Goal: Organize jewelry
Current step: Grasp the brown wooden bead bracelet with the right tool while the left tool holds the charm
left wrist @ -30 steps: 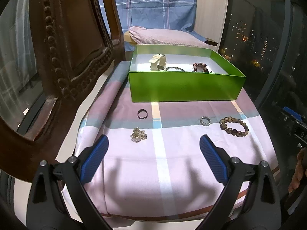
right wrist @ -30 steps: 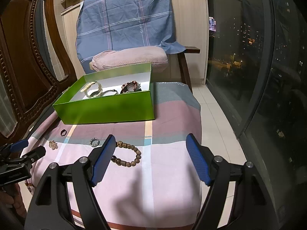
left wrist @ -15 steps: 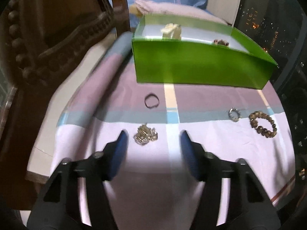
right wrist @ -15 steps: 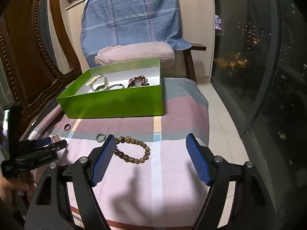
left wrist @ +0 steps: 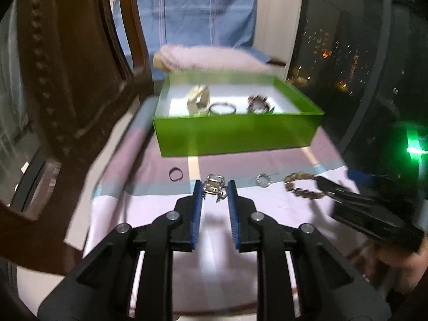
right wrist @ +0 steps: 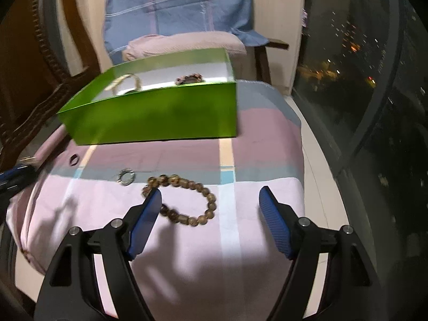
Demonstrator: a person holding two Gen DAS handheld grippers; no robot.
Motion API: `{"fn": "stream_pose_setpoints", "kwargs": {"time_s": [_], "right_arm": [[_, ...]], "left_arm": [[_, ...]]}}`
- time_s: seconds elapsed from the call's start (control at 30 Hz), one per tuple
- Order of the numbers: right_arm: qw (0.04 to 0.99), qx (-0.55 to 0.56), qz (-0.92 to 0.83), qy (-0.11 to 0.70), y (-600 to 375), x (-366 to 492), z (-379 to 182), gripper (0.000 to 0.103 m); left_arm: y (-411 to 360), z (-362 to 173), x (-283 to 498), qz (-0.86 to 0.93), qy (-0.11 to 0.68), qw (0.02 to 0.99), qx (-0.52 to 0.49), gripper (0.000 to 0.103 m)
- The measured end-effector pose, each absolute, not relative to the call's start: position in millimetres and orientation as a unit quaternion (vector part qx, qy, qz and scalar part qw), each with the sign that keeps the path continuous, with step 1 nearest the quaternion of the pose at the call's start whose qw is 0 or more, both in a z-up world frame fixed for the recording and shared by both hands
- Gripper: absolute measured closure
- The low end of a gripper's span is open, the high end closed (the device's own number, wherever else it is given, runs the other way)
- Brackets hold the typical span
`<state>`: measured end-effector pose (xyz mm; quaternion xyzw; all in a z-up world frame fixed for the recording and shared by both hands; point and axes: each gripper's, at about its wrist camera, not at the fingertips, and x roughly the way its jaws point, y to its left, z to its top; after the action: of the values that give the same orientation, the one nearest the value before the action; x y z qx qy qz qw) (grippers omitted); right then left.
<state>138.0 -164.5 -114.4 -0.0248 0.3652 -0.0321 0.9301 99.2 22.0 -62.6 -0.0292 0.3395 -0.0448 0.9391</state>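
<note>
Jewelry is split between the green box [left wrist: 235, 133] at the far side of the cloth-covered worktop [right wrist: 240, 240] and the striped cloth just in front of it. Inside the box lie a pale band, a thin bangle and a dark beaded bracelet. Still loose on the cloth, running left to right in the left wrist view, are a dark ring [left wrist: 175, 174], a silvery cluster piece [left wrist: 214, 186], a small sparkly ring [left wrist: 263, 180] and a brown bead bracelet [right wrist: 182, 199].

The bead bracelet lies flat as an oval, its long axis slanting from upper left to lower right in the right wrist view. It sits straight ahead of the right hand-held gripper [right wrist: 211, 203], which is the nearer one. Its jaws have just been narrowing but stand released; the left finger overlaps the bracelet's near-left beads, while the right finger is well clear of it, so nothing is gripped yet.

The left hand-held gripper [left wrist: 214, 190] has just been closing and is clenched on the cluster piece, pinched at its fingertips. From there the box lies directly ahead and beyond, so the carry likely runs straight forward over the near wall.
</note>
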Motion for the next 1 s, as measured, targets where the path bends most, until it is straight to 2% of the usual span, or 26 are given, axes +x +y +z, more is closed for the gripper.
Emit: {"fn": "stream_pose_setpoints", "kwargs": {"time_s": [0.07,0.1,0.2,0.23,0.37,0.77,1.0], "right_arm": [[0.923,-0.017,-0.037,0.383,-169,146,-120,0.050],[0.919,-0.015,-0.040,0.393,-170,150,-124,0.052],[0.920,-0.051,-0.048,0.385,-164,153,-130,0.071],[0.920,-0.054,-0.038,0.387,-160,154,-130,0.096],[0.918,-0.055,-0.020,0.392,-151,150,-126,0.095],[0.964,-0.013,0.039,0.264,-144,66,-29,0.095],[0.962,-0.014,0.036,0.271,-151,66,-28,0.095]], "left_arm": [[24,-55,91,-0.049,0.330,0.942,-0.026,0.084],[26,-51,88,-0.051,0.326,0.943,-0.027,0.084],[32,-45,85,-0.051,0.320,0.946,-0.033,0.084],[35,-44,86,-0.050,0.320,0.945,-0.036,0.084],[43,-43,87,-0.043,0.323,0.944,-0.045,0.084],[31,-19,68,-0.064,0.303,0.950,-0.044,0.084],[28,-23,70,-0.061,0.311,0.947,-0.046,0.084]]}}
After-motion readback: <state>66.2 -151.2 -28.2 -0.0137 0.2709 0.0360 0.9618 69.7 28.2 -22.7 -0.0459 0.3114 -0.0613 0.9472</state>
